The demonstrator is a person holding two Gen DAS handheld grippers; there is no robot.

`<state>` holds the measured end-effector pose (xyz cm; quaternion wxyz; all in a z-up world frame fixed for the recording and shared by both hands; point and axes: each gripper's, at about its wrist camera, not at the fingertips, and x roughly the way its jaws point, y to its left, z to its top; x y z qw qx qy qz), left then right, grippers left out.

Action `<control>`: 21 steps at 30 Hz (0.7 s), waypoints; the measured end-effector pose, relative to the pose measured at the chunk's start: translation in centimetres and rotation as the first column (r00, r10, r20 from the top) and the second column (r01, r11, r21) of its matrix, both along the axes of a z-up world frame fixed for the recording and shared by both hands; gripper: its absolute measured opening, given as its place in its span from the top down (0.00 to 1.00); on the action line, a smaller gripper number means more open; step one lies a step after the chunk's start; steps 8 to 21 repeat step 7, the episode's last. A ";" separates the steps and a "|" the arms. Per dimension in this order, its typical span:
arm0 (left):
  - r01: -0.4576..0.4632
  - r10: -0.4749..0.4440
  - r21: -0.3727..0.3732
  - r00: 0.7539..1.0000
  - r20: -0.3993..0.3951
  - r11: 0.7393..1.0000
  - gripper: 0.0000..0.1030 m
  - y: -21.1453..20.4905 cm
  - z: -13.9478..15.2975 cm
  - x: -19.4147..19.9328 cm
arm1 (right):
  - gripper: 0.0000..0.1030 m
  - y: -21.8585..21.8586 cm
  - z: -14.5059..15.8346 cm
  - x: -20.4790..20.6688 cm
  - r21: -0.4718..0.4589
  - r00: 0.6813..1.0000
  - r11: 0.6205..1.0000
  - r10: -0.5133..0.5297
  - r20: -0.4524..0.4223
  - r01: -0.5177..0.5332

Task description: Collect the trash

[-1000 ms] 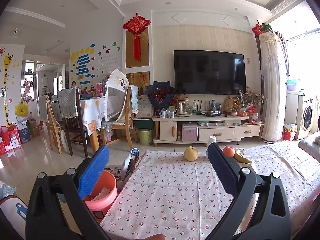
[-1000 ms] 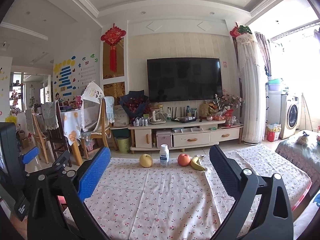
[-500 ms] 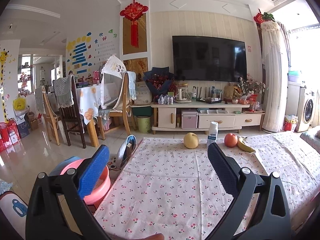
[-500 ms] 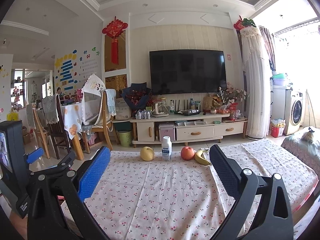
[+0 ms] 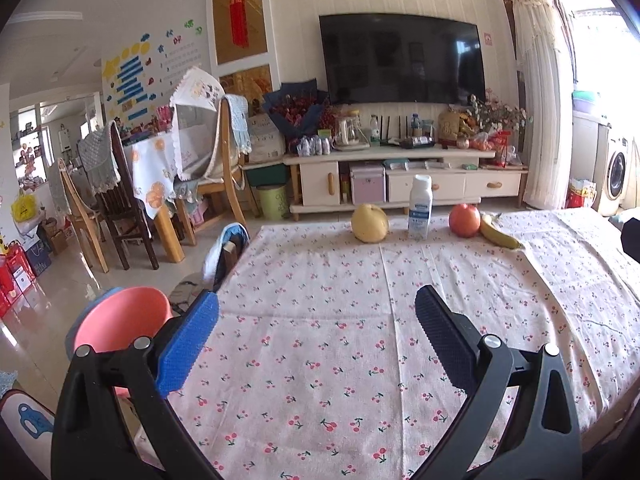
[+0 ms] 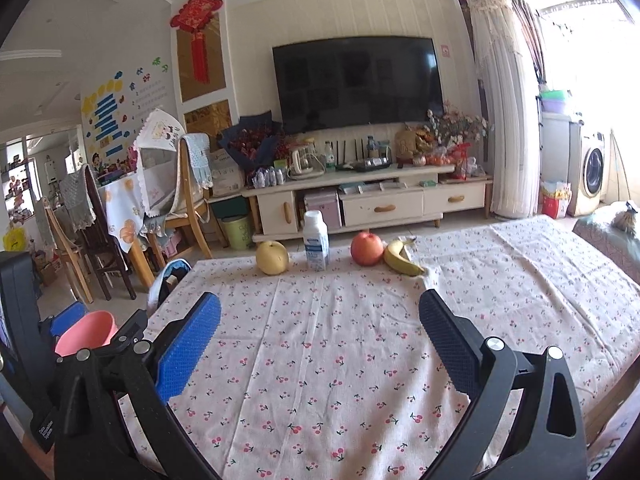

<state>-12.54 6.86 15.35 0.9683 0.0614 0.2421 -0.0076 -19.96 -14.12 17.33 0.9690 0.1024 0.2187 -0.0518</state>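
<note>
Over tablecloth [image 5: 320,320], both grippers' fingers [image 5: 188,344] spread, empty.

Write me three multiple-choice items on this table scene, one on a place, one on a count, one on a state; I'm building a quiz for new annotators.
1. Where does the white bottle stand?
A. between the yellow pear and the red apple
B. inside the pink bin
C. right of the banana

2. How many pieces of fruit lie on the tablecloth?
A. one
B. three
C. five

3. In what state is the right tool?
A. shut on the bottle
B. shut on nothing
C. open and holding nothing

Answers:
1 A: the bottle stands upright in the row, pear on its left, apple on its right.
2 B: pear, apple and banana are the only fruit.
3 C: its fingers stand wide apart with only cloth between them; the left tool looks the same.
</note>
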 end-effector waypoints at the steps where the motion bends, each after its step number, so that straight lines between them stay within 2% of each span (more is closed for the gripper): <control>1: 0.003 -0.003 -0.004 0.999 -0.040 1.000 0.04 -0.4 -1.1 1.2 | 0.05 -0.7 -1.1 1.3 0.016 0.999 1.000 -0.013 -0.032 0.014; 3: 0.010 -0.013 -0.026 0.993 -0.119 1.000 0.04 -1.3 -3.6 3.4 | 0.05 -2.0 -3.3 4.1 0.026 0.994 0.999 -0.034 -0.099 0.037; 7: -0.039 0.020 -0.061 0.961 -0.277 0.997 0.04 -2.7 -8.8 7.8 | 0.05 -3.8 -8.6 9.9 -0.008 0.968 0.997 -0.070 -0.240 0.071; 21: -0.039 0.020 -0.061 0.961 -0.277 0.997 0.04 -2.7 -8.8 7.8 | 0.05 -3.8 -8.6 9.9 -0.008 0.968 0.997 -0.070 -0.240 0.071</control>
